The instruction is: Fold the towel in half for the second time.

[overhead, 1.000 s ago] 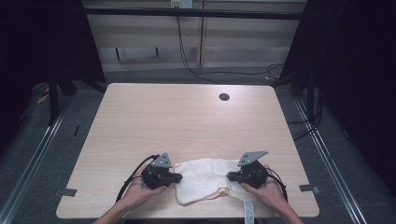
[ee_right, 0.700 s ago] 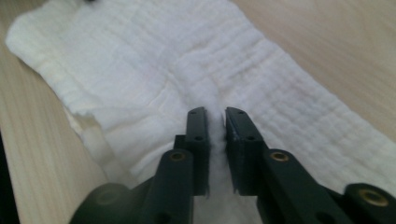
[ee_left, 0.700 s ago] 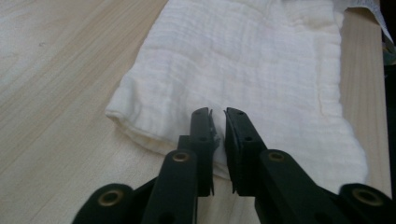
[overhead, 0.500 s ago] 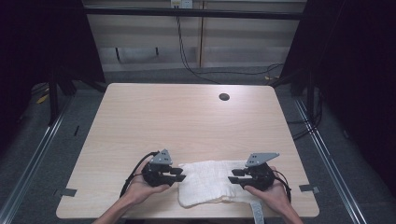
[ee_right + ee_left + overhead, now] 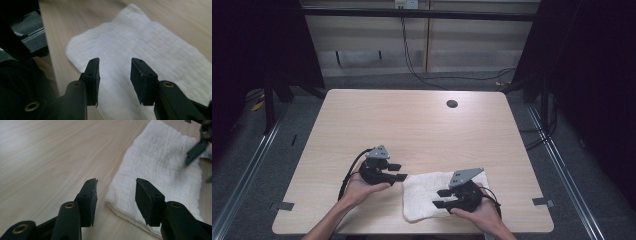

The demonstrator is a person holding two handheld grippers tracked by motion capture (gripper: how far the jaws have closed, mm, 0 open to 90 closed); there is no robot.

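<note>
A folded white cloth (image 5: 432,192) lies flat at the near edge of the wooden table (image 5: 412,125). The right gripper (image 5: 443,199) hovers over it, the left gripper (image 5: 399,172) just beside its left edge — both jaws have just been opening, nothing between them.

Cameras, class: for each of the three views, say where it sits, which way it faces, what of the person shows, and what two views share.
High view: above the person's side, looking forward and down on the table; forearms, hands, left gripper and right gripper.
Left gripper view: rides the left gripper, looking along its open jaws at the towel edge.
Right gripper view: rides the right gripper, open above the towel.
Shared: both gripper views show the white towel.
</note>
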